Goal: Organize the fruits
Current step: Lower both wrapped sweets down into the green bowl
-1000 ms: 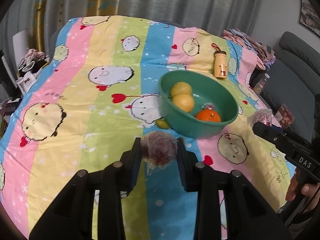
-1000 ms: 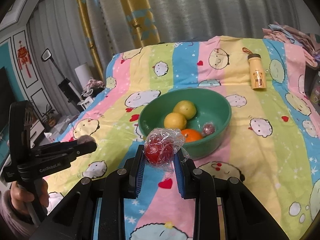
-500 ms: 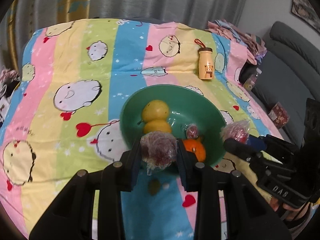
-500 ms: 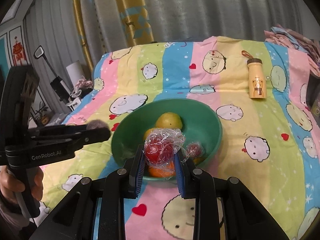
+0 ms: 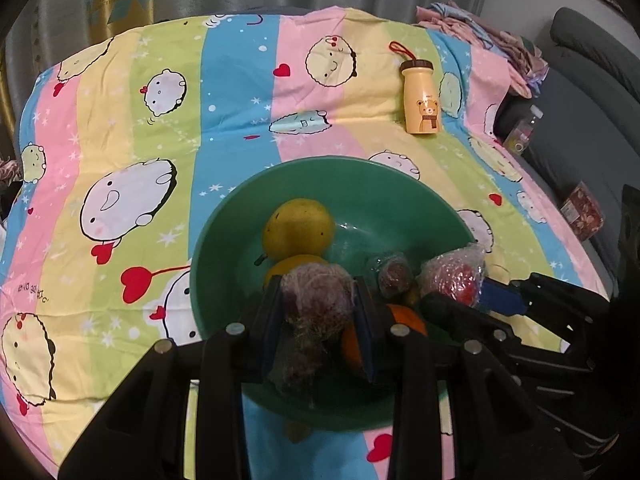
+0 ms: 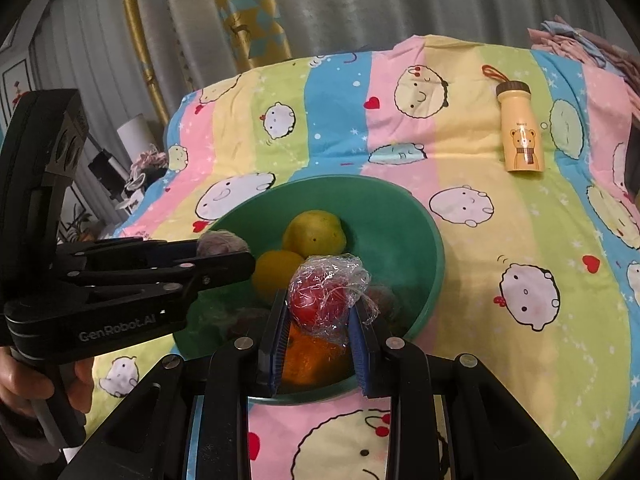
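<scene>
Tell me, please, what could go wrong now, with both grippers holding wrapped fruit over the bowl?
1. The left gripper and right gripper crowd close over the bowl; they may bump.
2. Loose wrap on the red fruit could cling to a pad at release.
3. Dropped fruit may roll off the yellow fruits.

the one clear wording is "genrobot.ai", printed in pale letters along the black side of the left gripper [image 6: 224, 256] in the right wrist view. the yellow bottle [image 6: 519, 136] near the far right edge of the striped bedsheet [image 6: 540, 240] carries a bear picture with a small line of print above it, too small to read. the sheet has tiny dark characters near its left edge, blurred beyond reading.
</scene>
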A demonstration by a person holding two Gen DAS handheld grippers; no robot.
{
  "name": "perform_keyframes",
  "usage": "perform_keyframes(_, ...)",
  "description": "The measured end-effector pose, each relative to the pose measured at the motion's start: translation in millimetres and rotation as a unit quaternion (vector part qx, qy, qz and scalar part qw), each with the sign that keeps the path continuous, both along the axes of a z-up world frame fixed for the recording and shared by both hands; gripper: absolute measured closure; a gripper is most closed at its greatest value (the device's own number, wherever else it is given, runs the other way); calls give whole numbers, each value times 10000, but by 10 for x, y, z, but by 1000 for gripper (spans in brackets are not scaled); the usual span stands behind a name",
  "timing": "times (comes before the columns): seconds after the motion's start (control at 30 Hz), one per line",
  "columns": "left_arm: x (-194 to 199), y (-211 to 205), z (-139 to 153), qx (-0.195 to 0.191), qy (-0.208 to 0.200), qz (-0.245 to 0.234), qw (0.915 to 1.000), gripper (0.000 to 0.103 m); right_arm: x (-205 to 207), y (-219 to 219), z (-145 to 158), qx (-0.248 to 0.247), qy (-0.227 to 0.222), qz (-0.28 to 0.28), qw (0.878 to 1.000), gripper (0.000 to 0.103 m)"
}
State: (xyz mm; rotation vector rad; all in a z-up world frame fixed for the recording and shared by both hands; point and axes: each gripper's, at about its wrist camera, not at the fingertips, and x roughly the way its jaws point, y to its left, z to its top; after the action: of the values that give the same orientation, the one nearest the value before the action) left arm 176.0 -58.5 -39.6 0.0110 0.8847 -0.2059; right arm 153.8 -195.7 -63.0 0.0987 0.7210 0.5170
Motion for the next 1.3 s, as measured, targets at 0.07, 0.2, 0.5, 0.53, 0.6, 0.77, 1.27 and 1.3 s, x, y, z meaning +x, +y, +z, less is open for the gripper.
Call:
perform_keyframes(0.07,47,-2,-43,-2,75,41,10000,70,33,10,-41,-87,47,-4,10000,74)
perform_keyframes(0.2,96,-32,-92,44,119,63,9999,70,59,5,-50,-96,49,-8,9999,74)
perform_keyframes(0.5,136,-97,-118,186,117,35,9998,70,86,37,-2,-132,-44,16,9999,74)
perform_keyframes(0.53,141,-100,-116,224,110,46,9997,70,94,47,5,-142,-51,15,9999,74)
perform_keyframes(0.6,157,-91,-115,232,120,66,9996,70,115,55,15,-147,-50,6,9999,74)
perform_keyframes(0.77,189,-90,-106,363,123,117,9992,70,155,59,53,-73,-71,-13,9999,74)
perform_keyframes(1.27,225,-133,-147,500,257,133,9983,70,186,48,39,-86,30,-80,9999,74)
perform_keyframes(1.3,230,-133,-153,520,275,130,9982,70,192,48,33,-92,40,-80,9999,74)
